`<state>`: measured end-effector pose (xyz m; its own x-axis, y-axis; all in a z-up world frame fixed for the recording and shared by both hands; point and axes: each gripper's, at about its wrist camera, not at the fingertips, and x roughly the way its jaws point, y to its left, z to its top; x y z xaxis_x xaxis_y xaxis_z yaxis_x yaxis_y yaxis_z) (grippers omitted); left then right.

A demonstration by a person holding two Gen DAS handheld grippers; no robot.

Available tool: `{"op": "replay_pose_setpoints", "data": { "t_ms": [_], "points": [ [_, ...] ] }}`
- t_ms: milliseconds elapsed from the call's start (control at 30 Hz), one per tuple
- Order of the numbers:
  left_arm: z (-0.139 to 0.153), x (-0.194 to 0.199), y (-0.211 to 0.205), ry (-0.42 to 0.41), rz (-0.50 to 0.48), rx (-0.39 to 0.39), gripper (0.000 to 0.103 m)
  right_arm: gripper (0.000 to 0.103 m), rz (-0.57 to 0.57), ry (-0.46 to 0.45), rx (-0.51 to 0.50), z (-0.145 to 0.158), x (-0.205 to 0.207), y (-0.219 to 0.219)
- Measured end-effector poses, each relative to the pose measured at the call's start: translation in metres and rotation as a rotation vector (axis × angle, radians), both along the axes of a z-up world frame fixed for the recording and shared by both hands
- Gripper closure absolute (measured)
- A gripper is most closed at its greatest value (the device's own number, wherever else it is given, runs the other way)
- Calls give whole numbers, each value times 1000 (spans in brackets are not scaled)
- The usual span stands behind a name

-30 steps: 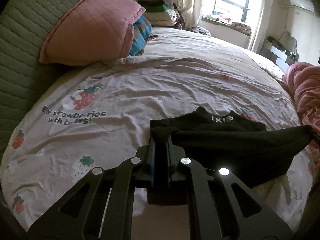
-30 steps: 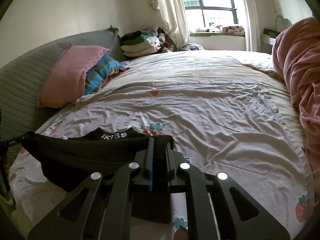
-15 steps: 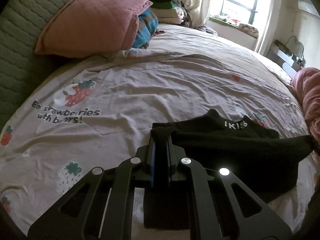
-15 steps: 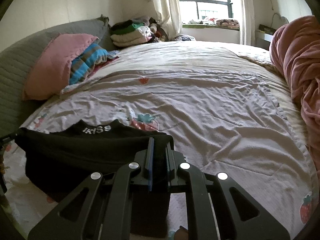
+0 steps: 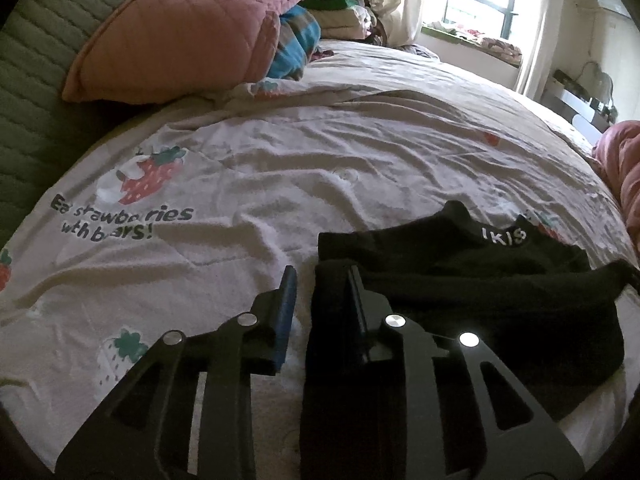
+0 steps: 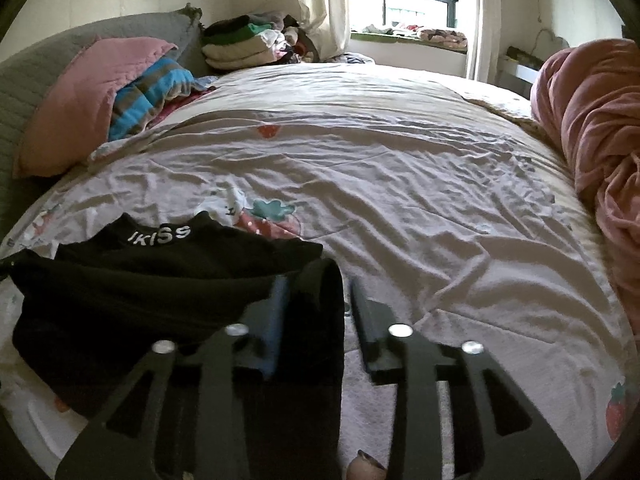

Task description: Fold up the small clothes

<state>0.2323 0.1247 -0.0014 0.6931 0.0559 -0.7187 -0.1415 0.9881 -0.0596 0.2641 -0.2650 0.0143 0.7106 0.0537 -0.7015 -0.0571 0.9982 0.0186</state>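
Note:
A small black garment (image 5: 480,304) with white lettering on its band lies folded over on the strawberry-print sheet (image 5: 280,168). My left gripper (image 5: 321,272) is at the garment's left corner and its jaws are opening. The cloth leans on the right finger and a gap shows beside the blue pad (image 5: 286,308). In the right wrist view the same garment (image 6: 140,292) spreads to the left. My right gripper (image 6: 318,282) is at its right corner with jaws opening. A fold of cloth stands loose between the fingers, clear of the right one.
A pink pillow (image 5: 180,28) and a blue striped cloth (image 5: 296,48) rest against the grey headboard (image 5: 36,80). Folded clothes (image 6: 240,44) are stacked by the window. A pink blanket (image 6: 600,140) is heaped along the bed's right side.
Both grippers have come down toward the bed with the garment's top edge. Their jaws, shut on the cloth before, now stand apart, and the garment rests on the sheet.

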Motion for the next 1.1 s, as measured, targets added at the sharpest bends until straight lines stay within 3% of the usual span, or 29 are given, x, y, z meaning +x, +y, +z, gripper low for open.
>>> {"op": "replay_pose_setpoints", "data": {
  "t_ms": [133,367,433,533,600,700,800,1100],
  "points": [
    [6,-5,4,-27,8,-6,77,55,-9,-19,10,3,-9,3],
    [27,-22,-2,-90,-27,-2,76,57,43,-35,19,11,-32,17],
    [26,-26,-9,-74,-65,-20,76,76,88,-12,13,7,-39,26],
    [16,-31,-27,-38,-125,3,78,82,141,26,-9,-1,-47,40],
    [6,-32,-39,-2,-155,26,89,83,165,49,-19,-8,-51,48],
    [-13,-27,-47,75,-193,-12,92,83,185,75,-36,-18,-53,57],
    [-33,-23,-52,127,-189,55,95,83,188,96,-48,-26,-51,62],
    [-47,-10,-49,128,-178,73,95,83,163,147,-83,-51,-24,70]
  ]
}}
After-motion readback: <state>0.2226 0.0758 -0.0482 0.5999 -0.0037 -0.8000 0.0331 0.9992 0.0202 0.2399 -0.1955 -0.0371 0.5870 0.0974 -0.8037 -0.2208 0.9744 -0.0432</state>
